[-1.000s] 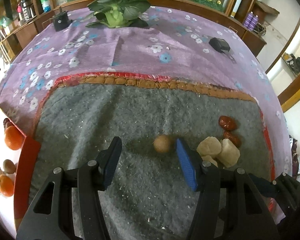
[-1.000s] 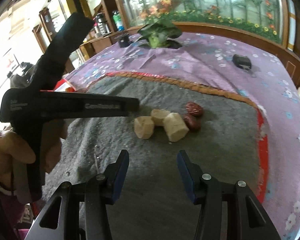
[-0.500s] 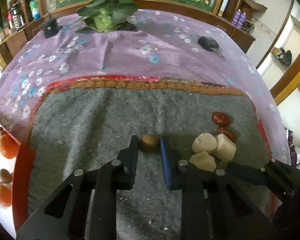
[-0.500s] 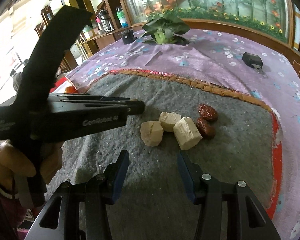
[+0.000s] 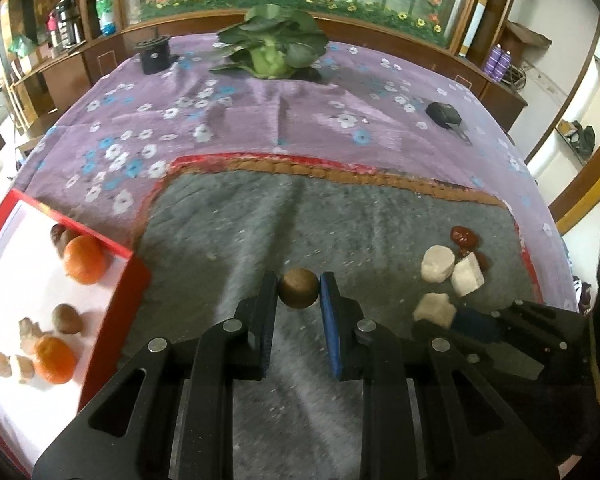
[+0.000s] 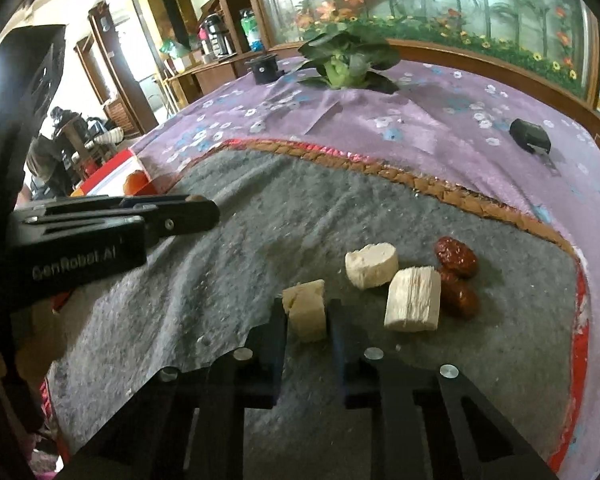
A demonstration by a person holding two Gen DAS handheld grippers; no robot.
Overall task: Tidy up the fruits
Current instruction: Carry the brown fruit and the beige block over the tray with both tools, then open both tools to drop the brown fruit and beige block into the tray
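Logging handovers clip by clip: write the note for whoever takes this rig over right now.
Left hand-held gripper: shut on the brown round fruit, not yet in the red tray.
Right hand-held gripper: shut on a pale chunk on the grey mat.
Done: two oranges and small pieces already in the tray.
Left: both held items, two more pale chunks, two red dates.

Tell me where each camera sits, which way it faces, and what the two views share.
Left wrist: on the left gripper, angled down at the grey mat; own fingers clamp a brown ball.
Right wrist: on the right gripper, same slant; own fingers clamp a pale chunk, left gripper alongside.
Shared: mat, pale chunks, red dates, leafy vegetable.
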